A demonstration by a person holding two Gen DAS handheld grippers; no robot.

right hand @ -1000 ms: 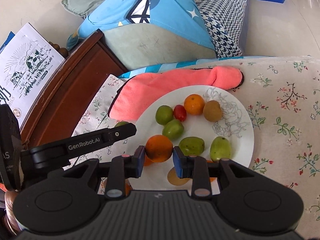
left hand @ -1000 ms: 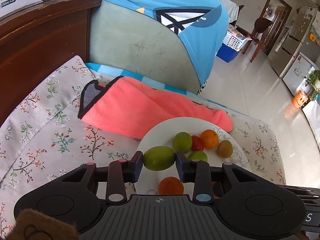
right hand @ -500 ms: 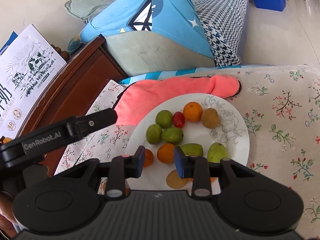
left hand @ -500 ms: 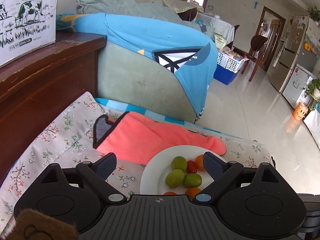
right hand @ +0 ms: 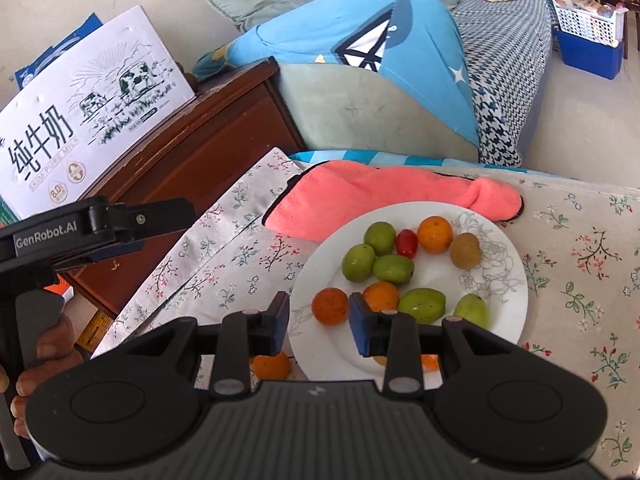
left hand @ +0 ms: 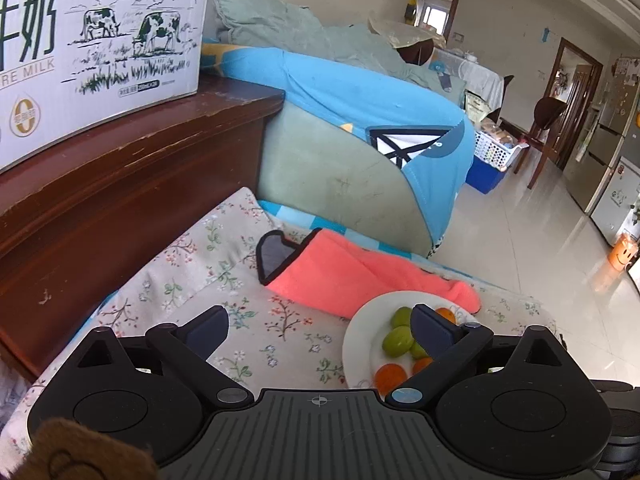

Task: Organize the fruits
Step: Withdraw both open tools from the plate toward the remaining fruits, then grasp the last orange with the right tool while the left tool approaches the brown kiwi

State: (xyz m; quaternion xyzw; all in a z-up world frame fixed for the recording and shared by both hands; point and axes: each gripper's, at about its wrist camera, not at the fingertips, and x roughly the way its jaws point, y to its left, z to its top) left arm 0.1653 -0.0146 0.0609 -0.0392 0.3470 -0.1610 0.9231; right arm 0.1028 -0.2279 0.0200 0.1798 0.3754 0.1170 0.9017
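Sitting at far left on a dark wood cabinet is a milk box with cows printed on it. Below the cabinet lies the bench, covered in floral cloth. The left tool hangs over this cloth to the left of the plate, its jaws opening wide with nothing between them. In the right wrist view a hand grips its handle at the left edge.

A pink towel lies on the bench just behind the plate, touching or slightly under its far rim. Beyond the towel is a sofa cushion in a blue cover.

The fruits are on the white plate. In the far row, from the left, are three green fruits in a cluster, a red tomato, an orange and a brown kiwi. In the near row are two oranges and then two more green fruits. One further orange sits off the plate, just beside its left rim, partly hidden.

The right tool hovers over the plate's near left edge. Its jaws are nearly closed, with a narrow gap, and they grip nothing; the leftmost near orange shows through the gap, resting on the plate.
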